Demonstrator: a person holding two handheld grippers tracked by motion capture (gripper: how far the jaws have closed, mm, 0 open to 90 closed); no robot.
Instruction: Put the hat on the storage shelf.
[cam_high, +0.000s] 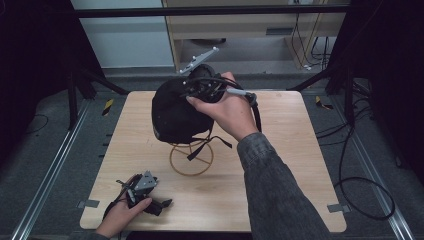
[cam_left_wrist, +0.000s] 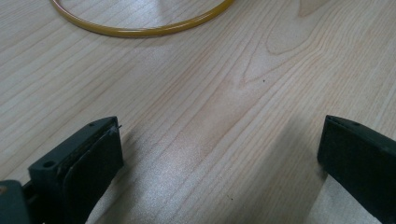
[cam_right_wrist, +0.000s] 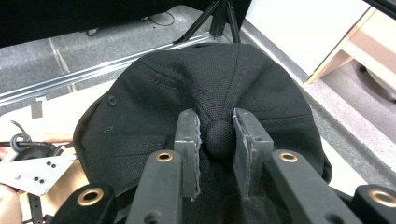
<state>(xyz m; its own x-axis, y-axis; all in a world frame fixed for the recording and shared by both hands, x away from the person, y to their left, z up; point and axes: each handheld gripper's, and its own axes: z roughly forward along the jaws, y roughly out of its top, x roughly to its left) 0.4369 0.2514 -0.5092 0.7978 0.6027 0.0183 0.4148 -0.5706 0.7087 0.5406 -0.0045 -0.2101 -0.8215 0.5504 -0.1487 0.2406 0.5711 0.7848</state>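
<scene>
So there's a black cap (cam_high: 175, 112) sitting up on a yellow wire stand (cam_high: 191, 159) around the middle of the counter (cam_high: 280, 170); a couple of black straps hang off the cap's lower edge over the stand. The right claw (cam_right_wrist: 219, 140) is on top of the cap, its jaws pinched in on the little button (cam_right_wrist: 219, 137) at the crown, one jaw on each side and touching it; in the high view the right hand (cam_high: 227, 107) wraps the tool above the cap, with the grey plate sticking up behind and a cable trailing off to the right. The stand's round base ring (cam_left_wrist: 140, 25) lies flat on the wood. The left claw (cam_high: 161, 205) is well apart from all that, down at the near left corner of the counter, held low by the left hand (cam_high: 122, 212); its jaws are spread wide with bare wood between them, gripping nothing.
</scene>
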